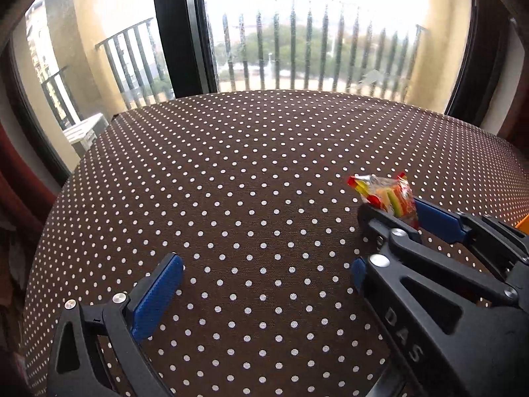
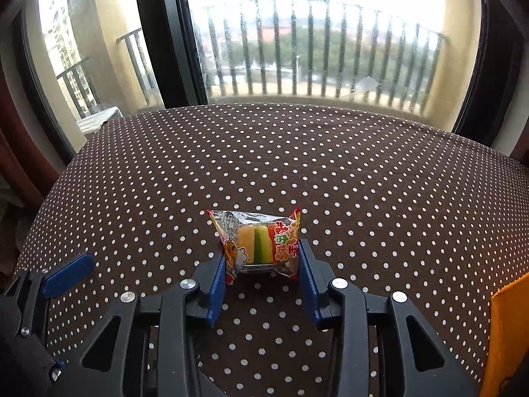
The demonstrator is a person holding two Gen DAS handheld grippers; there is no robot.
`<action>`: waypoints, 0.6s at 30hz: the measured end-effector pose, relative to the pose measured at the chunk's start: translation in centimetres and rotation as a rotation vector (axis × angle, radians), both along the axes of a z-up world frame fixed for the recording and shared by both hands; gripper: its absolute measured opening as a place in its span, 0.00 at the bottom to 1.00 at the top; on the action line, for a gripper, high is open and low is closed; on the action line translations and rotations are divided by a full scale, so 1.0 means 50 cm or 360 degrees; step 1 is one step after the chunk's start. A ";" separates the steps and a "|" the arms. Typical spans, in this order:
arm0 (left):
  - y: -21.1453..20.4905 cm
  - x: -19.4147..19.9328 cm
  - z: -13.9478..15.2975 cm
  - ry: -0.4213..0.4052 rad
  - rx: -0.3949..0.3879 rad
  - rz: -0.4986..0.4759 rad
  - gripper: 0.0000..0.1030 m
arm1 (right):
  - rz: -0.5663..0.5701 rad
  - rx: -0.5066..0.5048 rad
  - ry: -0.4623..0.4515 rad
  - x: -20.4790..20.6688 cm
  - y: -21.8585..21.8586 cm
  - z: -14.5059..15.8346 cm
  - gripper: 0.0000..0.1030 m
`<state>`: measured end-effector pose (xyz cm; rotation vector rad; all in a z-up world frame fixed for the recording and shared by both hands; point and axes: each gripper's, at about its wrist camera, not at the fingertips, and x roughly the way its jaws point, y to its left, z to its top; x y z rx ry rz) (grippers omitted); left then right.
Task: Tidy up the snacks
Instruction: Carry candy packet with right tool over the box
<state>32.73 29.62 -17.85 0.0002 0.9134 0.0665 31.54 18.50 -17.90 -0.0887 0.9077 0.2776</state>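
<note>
Behind the brown white-dotted tablecloth, a railed balcony window is being shown, while a clear-wrapped yellow-green-red snack packet is being clamped by the right gripper, the left gripper is being held agape, and an orange box is being cropped.

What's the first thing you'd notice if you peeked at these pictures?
The bright snack packet, with yellow, green and red sweets showing through its wrapper, pinched between the blue pads of the right hand-held gripper in the middle of the table. Under it spreads the brown tablecloth covered in white dots. The left hand-held gripper hangs open nearby, holding nothing.
</note>
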 end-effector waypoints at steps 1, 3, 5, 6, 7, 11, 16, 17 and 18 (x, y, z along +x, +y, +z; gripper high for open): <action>-0.003 -0.004 0.001 -0.0006 0.0030 0.0015 1.00 | 0.0004 0.0006 0.0015 -0.005 -0.006 0.001 0.40; -0.009 -0.010 0.003 -0.0007 0.0065 0.0043 0.99 | 0.0019 0.0020 0.0016 -0.019 -0.016 0.006 0.40; -0.010 -0.020 0.003 0.0012 0.0032 0.0046 0.99 | 0.0035 0.0014 -0.0002 -0.035 -0.023 0.008 0.40; -0.010 -0.027 0.004 0.0018 0.0018 0.0051 0.99 | 0.0045 0.0014 -0.0005 -0.041 -0.026 0.010 0.40; -0.011 -0.035 0.005 0.0019 0.0015 0.0057 0.99 | 0.0059 0.0017 -0.0009 -0.048 -0.028 0.011 0.40; -0.020 -0.072 0.010 0.0015 0.0018 0.0072 0.99 | 0.0106 0.0006 -0.0028 -0.073 -0.038 0.015 0.40; -0.028 -0.108 0.023 0.0005 -0.0019 0.0083 0.99 | 0.0158 0.0009 -0.0052 -0.114 -0.053 0.031 0.40; -0.031 -0.109 0.023 -0.0002 -0.0021 0.0086 0.99 | 0.0169 0.0008 -0.0058 -0.122 -0.057 0.035 0.40; -0.033 -0.115 0.026 -0.0010 -0.0016 0.0090 0.99 | 0.0179 0.0015 -0.0060 -0.131 -0.061 0.040 0.40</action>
